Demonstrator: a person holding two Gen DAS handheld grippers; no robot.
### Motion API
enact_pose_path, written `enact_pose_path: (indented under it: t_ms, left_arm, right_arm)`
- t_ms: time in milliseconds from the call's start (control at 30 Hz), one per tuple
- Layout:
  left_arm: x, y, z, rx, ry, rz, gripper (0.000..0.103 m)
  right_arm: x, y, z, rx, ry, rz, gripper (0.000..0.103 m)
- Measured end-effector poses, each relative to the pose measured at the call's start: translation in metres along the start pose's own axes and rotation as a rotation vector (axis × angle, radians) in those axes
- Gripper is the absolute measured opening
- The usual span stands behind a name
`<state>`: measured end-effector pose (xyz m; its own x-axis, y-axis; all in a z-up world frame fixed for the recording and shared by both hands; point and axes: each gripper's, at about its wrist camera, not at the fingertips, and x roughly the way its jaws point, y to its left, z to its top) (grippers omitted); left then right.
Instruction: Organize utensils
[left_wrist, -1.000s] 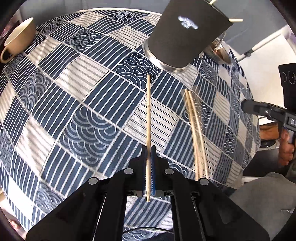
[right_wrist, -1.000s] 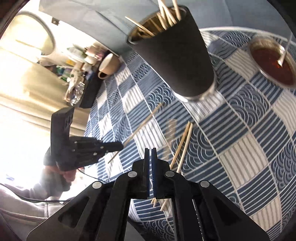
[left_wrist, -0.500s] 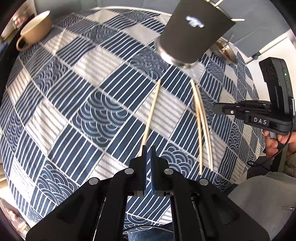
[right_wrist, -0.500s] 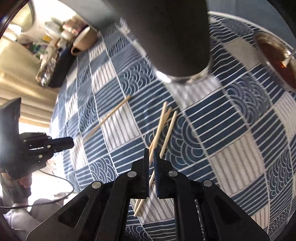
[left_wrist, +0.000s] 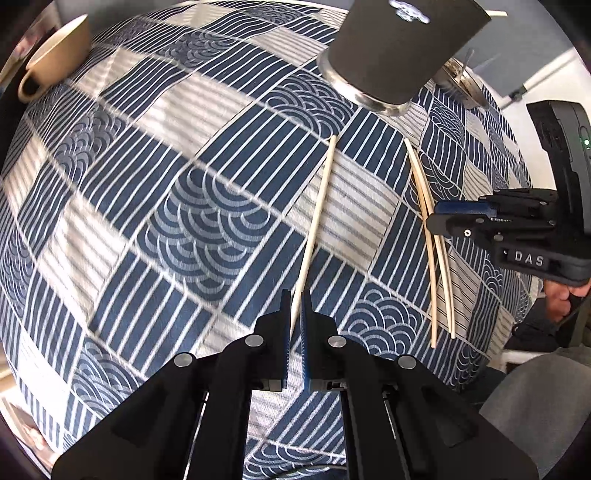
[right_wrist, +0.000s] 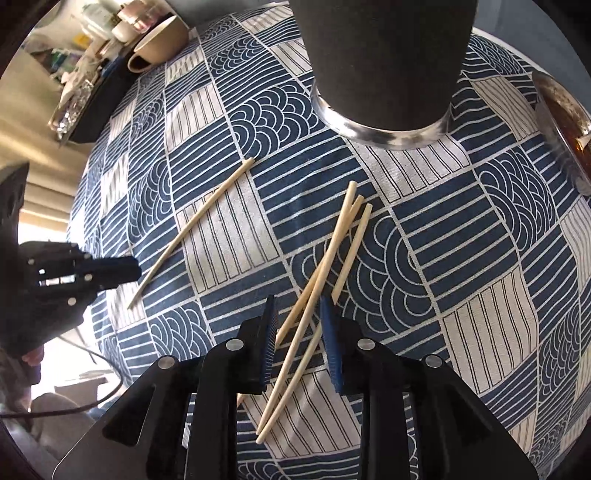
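Four pale wooden chopsticks left on bench: single chopstick (left_wrist: 317, 218), three crossed chopsticks (right_wrist: 325, 280). Dark tapered holder cup (right_wrist: 384, 62) awaits. Left gripper (left_wrist: 294, 314) nearly clenched astride single chopstick's tip, grip uncertain. Right gripper (right_wrist: 298, 325) just been opening, released, straddling trio.

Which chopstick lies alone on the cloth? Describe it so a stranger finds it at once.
Start from the dark cup on the patterned tablecloth. In front of it lie three crossed chopsticks; to their left lies the single chopstick, apart, touching no other stick.
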<state>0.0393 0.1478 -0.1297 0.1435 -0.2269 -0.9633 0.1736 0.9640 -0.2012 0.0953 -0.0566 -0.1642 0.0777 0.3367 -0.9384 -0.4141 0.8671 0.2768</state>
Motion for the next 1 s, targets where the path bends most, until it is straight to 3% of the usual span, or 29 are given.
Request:
enact_pose_path:
  t_ms: [133,300,433,633,733,800,867,1000]
  left_arm:
    - [0.008,-0.010,0.011,0.074,0.003,0.045,0.012]
    - [0.021,-0.019,0.022,0.125,0.023,0.033,0.014]
    - [0.024,-0.028,0.026,0.167,0.025,0.054,0.015]
    - [0.029,-0.057,0.013,0.316,-0.009,0.183,0.023]
    - [0.030,-0.053,0.016,0.223,-0.001,0.162,0.019]
    - [0.029,-0.050,0.017,0.213,0.003,0.170,0.016]
    - [0.029,-0.045,0.017,0.180,0.014,0.149,0.005]
    - [0.027,-0.025,0.016,0.081,0.047,0.030,0.005]
  right_arm:
    - [0.005,0.001,0.001,0.024,0.019,-0.009,0.019]
    - [0.006,0.003,0.001,0.035,0.014,-0.045,0.017]
    - [0.005,-0.007,-0.002,0.078,-0.008,0.002,0.007]
    - [-0.010,-0.024,-0.014,0.107,-0.056,0.061,0.006]
    - [-0.022,-0.029,-0.016,0.111,-0.088,0.078,0.006]
    - [-0.028,-0.032,-0.015,0.115,-0.102,0.079,0.006]
    - [-0.035,-0.034,-0.015,0.117,-0.118,0.083,0.006]
    - [-0.045,-0.040,-0.016,0.108,-0.161,0.108,0.006]
